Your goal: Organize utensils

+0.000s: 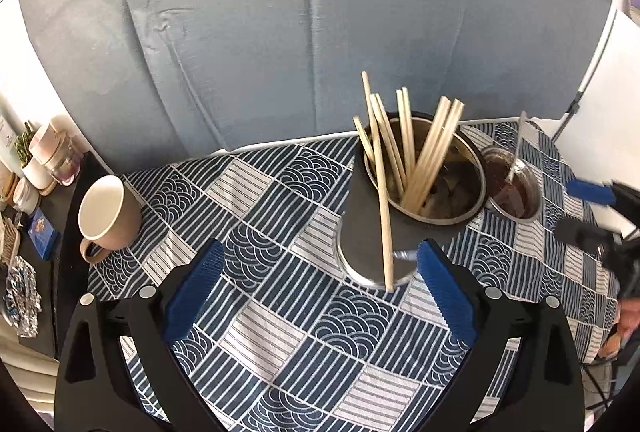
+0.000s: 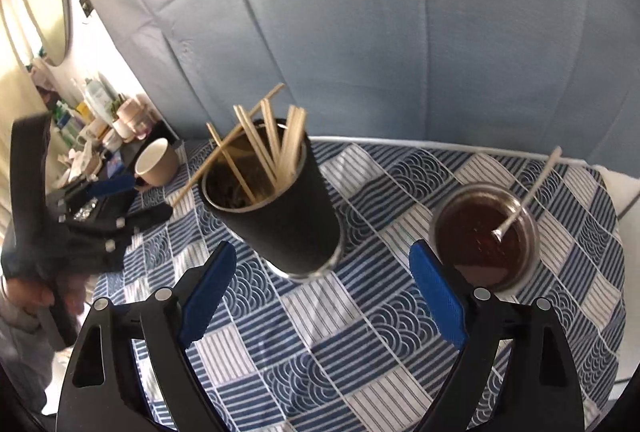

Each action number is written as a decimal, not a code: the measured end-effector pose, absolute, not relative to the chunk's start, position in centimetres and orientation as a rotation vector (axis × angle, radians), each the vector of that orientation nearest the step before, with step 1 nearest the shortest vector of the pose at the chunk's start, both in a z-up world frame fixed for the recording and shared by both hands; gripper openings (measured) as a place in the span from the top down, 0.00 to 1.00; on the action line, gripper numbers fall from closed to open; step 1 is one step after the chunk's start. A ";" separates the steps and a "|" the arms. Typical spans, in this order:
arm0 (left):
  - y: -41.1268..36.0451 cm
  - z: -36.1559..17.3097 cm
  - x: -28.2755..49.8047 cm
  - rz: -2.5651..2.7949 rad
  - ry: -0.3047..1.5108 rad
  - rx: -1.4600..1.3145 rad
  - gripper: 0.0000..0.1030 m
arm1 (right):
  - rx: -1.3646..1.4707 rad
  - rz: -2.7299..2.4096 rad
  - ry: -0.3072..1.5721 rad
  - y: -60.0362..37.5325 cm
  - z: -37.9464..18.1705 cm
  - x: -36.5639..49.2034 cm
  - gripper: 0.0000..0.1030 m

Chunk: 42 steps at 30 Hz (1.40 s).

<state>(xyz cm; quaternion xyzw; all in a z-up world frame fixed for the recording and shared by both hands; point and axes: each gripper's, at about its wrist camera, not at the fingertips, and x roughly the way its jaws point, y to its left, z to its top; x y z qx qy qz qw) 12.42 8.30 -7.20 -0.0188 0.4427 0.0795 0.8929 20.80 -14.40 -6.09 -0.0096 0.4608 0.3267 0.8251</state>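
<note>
My jaws on both grippers stand wide apart and hold nothing. My left gripper [image 1: 320, 264] hovers just before the black tumbler [image 1: 372, 232], which stands on the patterned cloth of the desk [image 1: 260, 332] holding a bunch of wooden chopsticks [image 1: 416, 151]. My right gripper [image 2: 320, 272] hangs between that tumbler and a glass jar [image 2: 484, 236] with a white spoon [image 2: 528, 195] in it.

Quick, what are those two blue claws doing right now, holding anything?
Left gripper: open, holding nothing.
Right gripper: open, holding nothing.
</note>
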 end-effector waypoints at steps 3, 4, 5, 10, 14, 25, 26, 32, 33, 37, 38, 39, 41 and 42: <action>8.4 -7.2 14.0 0.177 0.951 -0.020 0.08 | -0.018 0.673 1.000 -15.4 -6.8 20.7 0.19; 8.4 -7.3 14.6 0.179 0.963 -0.019 0.08 | -0.018 0.665 1.006 -15.7 -7.1 20.7 0.19; 8.5 -7.3 15.1 0.179 0.971 -0.021 0.08 | -0.018 0.661 1.009 -15.9 -7.2 20.7 0.19; 8.2 -7.3 16.9 0.143 0.991 -0.039 0.08 | -0.002 0.635 1.036 -17.2 -8.2 21.0 0.19; 8.1 -8.0 18.3 0.134 1.045 -0.040 0.08 | 0.012 0.624 1.056 -17.5 -9.0 21.5 0.19; 8.1 -8.9 19.3 0.070 1.114 -0.099 0.61 | 0.037 0.629 1.077 -17.1 -10.3 22.5 0.19; 8.1 -8.9 19.3 0.045 1.111 -0.115 0.66 | 0.039 0.627 1.077 -17.1 -10.3 22.6 0.19; 8.2 -8.5 18.9 -0.010 1.108 -0.169 0.79 | 0.043 0.623 1.074 -17.2 -10.3 22.8 0.19; 8.4 -8.4 18.8 -0.016 1.108 -0.185 0.79 | 0.043 0.622 1.074 -17.2 -10.3 22.8 0.19; 8.9 -7.7 18.2 -0.034 1.095 -0.206 0.85 | 0.042 0.623 1.075 -17.1 -10.4 22.8 0.19; 8.8 -7.5 18.2 -0.035 1.094 -0.205 0.86 | 0.043 0.625 1.074 -17.0 -10.3 22.8 0.19; 8.8 -7.2 18.0 -0.036 1.091 -0.195 0.89 | 0.044 0.628 1.072 -16.9 -10.3 22.8 0.19; 8.8 -6.5 17.9 -0.040 1.086 -0.181 0.94 | 0.043 0.636 1.068 -16.6 -10.1 22.7 0.19; 8.9 -6.2 17.7 -0.054 1.081 -0.191 0.95 | 0.041 0.640 1.066 -16.5 -10.1 22.7 0.19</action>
